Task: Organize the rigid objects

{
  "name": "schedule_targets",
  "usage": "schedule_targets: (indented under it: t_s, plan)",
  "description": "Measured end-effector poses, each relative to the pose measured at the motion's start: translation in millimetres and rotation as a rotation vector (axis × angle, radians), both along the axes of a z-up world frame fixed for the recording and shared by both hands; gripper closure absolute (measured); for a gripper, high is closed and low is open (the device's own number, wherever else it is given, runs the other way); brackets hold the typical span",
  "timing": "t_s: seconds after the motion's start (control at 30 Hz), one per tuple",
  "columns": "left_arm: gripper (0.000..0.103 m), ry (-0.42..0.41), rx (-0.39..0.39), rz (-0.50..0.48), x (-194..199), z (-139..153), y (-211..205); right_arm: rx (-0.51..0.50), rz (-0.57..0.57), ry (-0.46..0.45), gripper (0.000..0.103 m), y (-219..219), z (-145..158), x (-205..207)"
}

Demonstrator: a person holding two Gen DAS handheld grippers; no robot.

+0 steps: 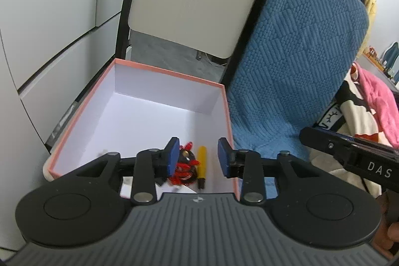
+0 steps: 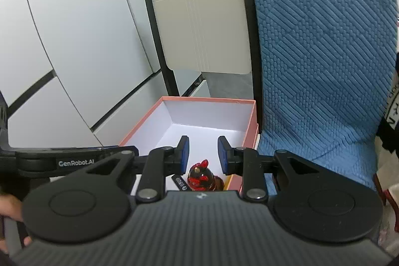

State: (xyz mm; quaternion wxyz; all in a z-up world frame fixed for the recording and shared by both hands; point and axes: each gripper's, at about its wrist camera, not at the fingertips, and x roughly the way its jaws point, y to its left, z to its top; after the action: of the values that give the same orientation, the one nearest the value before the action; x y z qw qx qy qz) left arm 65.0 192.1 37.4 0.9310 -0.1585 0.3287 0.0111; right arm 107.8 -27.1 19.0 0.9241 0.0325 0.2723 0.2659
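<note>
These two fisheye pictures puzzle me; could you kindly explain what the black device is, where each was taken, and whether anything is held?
Each picture comes from a camera mounted on a hand-held gripper, looking forward along its two blue-padded fingers. A person carries one in each hand.

The left gripper and right gripper both hang over a pink box, open and holding nothing.

Inside the box lie a red and black toy and a yellow tool. A blue knitted cloth covers the seat beside it. The black bar at the edge of each view is the other gripper.
</note>
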Motion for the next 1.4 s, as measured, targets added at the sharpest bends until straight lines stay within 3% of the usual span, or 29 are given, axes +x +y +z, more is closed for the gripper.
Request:
schedule_targets:
  t_s: [0.27, 0.7, 0.77, 0.87, 0.9, 0.93, 1.0, 1.17, 1.4]
  plan:
    - [0.062, 0.012, 0.009, -0.012, -36, -11, -36, -0.009, -0.025, 0.013, 0.074, -19, -16, -25]
    - [0.061, 0.038, 0.018, 0.026, -73, -29, -52, -0.066, -0.051, -0.003, 0.074, -47, -38, -60]
    - [0.047, 0.04, 0.033, 0.041, -75, -30, -54, -0.047, -0.049, 0.016, 0.074, -52, -42, -60]
    - [0.036, 0.04, 0.048, 0.053, -77, -30, -55, -0.053, -0.066, 0.026, 0.073, -57, -46, -60]
    - [0.034, 0.041, 0.049, 0.056, -77, -30, -55, -0.054, -0.07, 0.026, 0.06, -59, -47, -60]
    - [0.027, 0.041, 0.048, 0.057, -77, -29, -55, -0.05, -0.077, 0.028, 0.034, -60, -48, -60]
    - [0.017, 0.045, 0.041, 0.063, -77, -30, -55, -0.034, -0.091, 0.017, 0.011, -64, -49, -60]
    - [0.005, 0.054, 0.014, 0.071, -77, -31, -52, -0.045, -0.104, 0.019, 0.014, -65, -52, -57]
    - [0.001, 0.049, 0.026, 0.086, -79, -31, -51, -0.068, -0.098, 0.021, 0.014, -64, -55, -60]
